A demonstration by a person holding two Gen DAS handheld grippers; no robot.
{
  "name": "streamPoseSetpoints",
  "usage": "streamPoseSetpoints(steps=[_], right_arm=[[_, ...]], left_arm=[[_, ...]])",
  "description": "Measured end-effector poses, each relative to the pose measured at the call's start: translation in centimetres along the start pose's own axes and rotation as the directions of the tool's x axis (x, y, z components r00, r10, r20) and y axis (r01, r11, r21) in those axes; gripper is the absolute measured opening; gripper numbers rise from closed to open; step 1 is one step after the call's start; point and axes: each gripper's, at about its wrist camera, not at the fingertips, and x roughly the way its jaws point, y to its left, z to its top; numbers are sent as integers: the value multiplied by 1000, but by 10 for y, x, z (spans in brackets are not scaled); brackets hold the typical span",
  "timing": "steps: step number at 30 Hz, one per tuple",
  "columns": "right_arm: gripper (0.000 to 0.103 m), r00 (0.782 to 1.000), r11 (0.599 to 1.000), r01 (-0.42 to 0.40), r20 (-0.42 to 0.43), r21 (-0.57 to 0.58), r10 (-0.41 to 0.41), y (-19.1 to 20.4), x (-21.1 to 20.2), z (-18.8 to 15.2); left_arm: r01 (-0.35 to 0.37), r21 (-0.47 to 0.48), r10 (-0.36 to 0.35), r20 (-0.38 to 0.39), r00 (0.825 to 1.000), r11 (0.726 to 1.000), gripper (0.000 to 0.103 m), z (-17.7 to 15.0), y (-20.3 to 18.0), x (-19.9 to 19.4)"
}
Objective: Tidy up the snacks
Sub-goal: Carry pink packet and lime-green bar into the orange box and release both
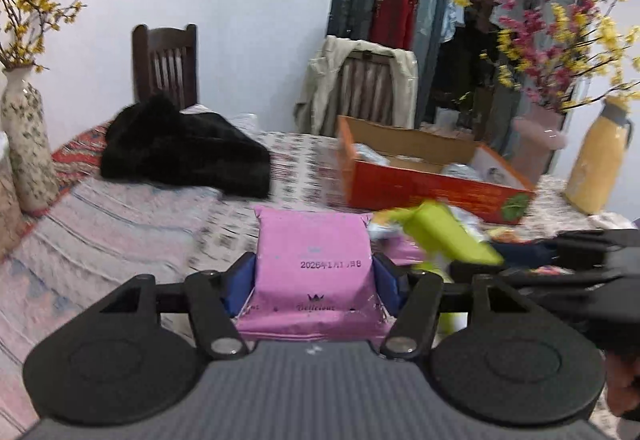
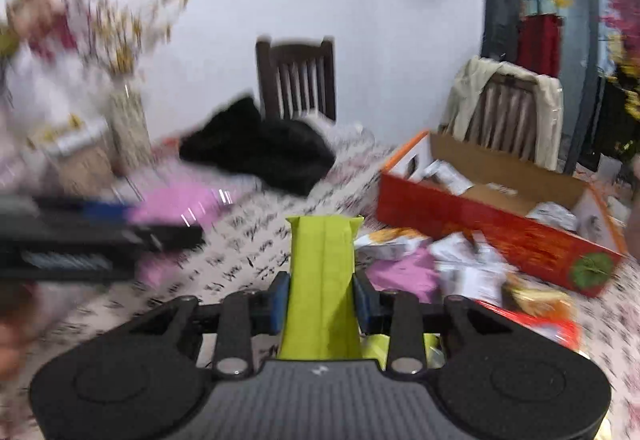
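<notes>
My left gripper (image 1: 314,280) is shut on a pink snack pack (image 1: 314,260) with a printed date, held above the patterned tablecloth. My right gripper (image 2: 320,298) is shut on a lime-green snack pack (image 2: 322,280), whose blue pads press both its sides. The green pack (image 1: 448,236) and the right gripper (image 1: 568,260) also show at the right of the left wrist view. In the right wrist view the left gripper (image 2: 100,236) and its pink pack (image 2: 176,203) appear blurred at the left. An orange cardboard box (image 1: 432,191) (image 2: 500,224) holding several packets stands behind.
Loose snack packets (image 2: 460,264) lie piled in front of the box. A black fur garment (image 1: 188,151) lies at the table's back, with wooden chairs (image 1: 166,63) behind. A patterned vase (image 1: 26,143) stands at the left, a yellow thermos (image 1: 600,163) and a pink vase (image 1: 540,139) at the right.
</notes>
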Motion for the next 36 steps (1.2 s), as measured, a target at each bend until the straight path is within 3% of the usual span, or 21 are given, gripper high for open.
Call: streamPoseSetpoints(steps=[3,8,13,18,22,27,31,35,36], right_arm=[[32,997,998,1,78,71,-6,-26,-61,-10],[33,982,979,122,126,164,-144,-70,-125,-40],[33,967,941,193,111,277,-231,-111,-153,-65],[33,964,931,187,123,315,-235,-135,-154,-72],[33,966,932,162,143,323,-217,-152,-139,-62],[33,967,932,129,164,338,-194,-197,-95,-12],[33,981,895,100,105,436,-161,-253,-24,34],[33,971,887,214,6,409,-237,-284,53,69],[24,967,885,239,-16,399,-254,-290,72,75]], left_arm=[[50,-24,-50,-3,999,998,63,-9,-21,-9],[103,2,-103,-15,995,995,63,-22,-62,-17],[118,40,-118,-22,993,992,63,-23,-88,-16],[105,64,-104,-19,994,992,63,-14,-101,-8],[107,100,-109,6,994,989,63,11,-105,9],[51,138,-59,53,997,989,63,70,-103,68],[21,134,-20,-9,1000,991,63,119,-97,157],[-21,130,33,-91,995,991,63,146,-93,239],[-30,124,44,-112,993,992,63,150,-93,258]])
